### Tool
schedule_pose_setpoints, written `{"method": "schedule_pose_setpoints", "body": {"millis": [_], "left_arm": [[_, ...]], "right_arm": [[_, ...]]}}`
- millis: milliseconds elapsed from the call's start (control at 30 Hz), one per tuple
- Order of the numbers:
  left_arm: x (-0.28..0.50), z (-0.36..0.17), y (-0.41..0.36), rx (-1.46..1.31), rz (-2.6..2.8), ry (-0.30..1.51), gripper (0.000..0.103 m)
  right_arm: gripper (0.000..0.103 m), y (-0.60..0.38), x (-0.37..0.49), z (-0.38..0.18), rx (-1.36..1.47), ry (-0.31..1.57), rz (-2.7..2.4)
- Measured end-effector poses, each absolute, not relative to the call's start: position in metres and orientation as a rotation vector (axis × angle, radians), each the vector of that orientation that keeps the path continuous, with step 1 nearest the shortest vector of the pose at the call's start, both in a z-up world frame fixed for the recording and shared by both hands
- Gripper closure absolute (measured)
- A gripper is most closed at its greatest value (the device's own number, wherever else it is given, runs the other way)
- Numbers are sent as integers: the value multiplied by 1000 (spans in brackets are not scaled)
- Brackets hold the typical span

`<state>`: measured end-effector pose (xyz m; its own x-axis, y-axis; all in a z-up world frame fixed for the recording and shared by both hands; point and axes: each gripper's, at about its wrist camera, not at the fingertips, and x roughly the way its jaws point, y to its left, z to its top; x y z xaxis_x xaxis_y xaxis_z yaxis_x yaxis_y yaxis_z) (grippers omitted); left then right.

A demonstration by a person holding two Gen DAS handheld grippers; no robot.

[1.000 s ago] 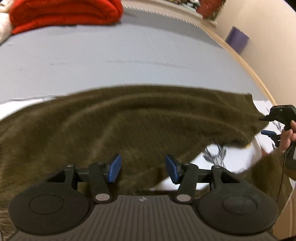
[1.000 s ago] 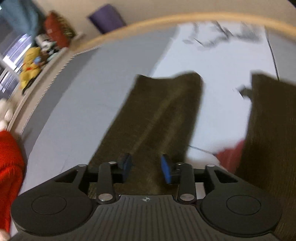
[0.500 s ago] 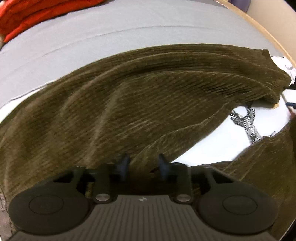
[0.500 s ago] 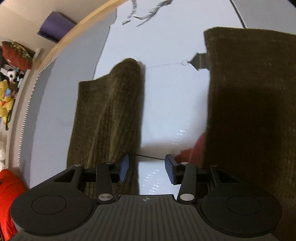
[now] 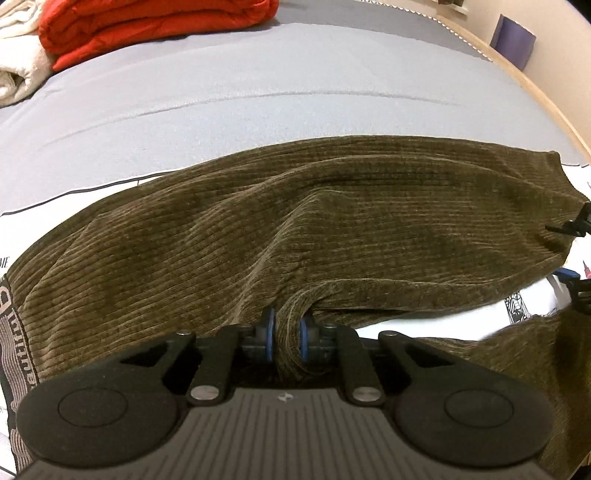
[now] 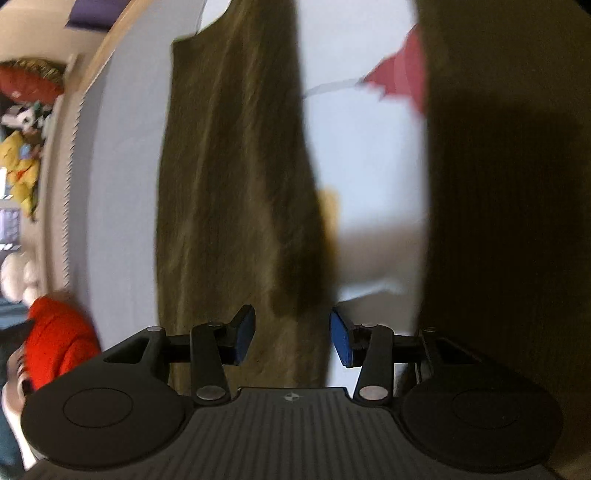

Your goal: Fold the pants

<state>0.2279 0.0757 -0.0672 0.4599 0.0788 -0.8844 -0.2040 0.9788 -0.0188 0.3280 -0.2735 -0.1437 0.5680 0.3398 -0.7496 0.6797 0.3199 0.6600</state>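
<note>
Olive corduroy pants (image 5: 332,221) lie spread across the bed, one leg running right to its hem. My left gripper (image 5: 287,336) has its jaws closing on a raised fold at the leg's near edge, and the blue pads (image 5: 268,334) press the cloth from both sides. In the right wrist view, one leg (image 6: 236,166) runs away from me and the other leg (image 6: 498,184) fills the dark right side. My right gripper (image 6: 291,334) hangs open low over the first leg's inner edge, which lies between its pads untouched. That gripper (image 5: 572,251) also shows by the hem.
A grey sheet (image 5: 295,92) covers the bed, with a white printed cloth (image 5: 524,306) under the pants. A folded red garment (image 5: 147,26) and a cream towel (image 5: 18,62) lie at the far left. A wooden bed edge (image 5: 546,92) curves along the right, with soft toys (image 6: 22,158) beyond it.
My left gripper went from wide open to pinching a fold of the pants. My right gripper dropped and rolled toward the leg, with its jaws a little wider.
</note>
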Motion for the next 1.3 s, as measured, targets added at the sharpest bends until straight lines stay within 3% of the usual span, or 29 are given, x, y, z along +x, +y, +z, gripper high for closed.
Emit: {"method": "schedule_pose_setpoints", "body": {"millis": [533, 700, 967, 1233, 1300], "left_arm": [[233, -68, 77, -130, 176, 1099, 89], [234, -70, 76, -121, 173, 1109, 88], [233, -73, 77, -139, 176, 1111, 84], [233, -75, 76, -134, 175, 1114, 84], [234, -75, 76, -134, 173, 1115, 84]], "right_arm": [[56, -375, 354, -151, 1495, 569, -270], [62, -403, 322, -103, 1232, 323, -545], [62, -383, 343, -143, 1254, 699, -536], [62, -356, 362, -153, 1214, 709, -374], [75, -360, 362, -155, 1282, 675, -359]]}}
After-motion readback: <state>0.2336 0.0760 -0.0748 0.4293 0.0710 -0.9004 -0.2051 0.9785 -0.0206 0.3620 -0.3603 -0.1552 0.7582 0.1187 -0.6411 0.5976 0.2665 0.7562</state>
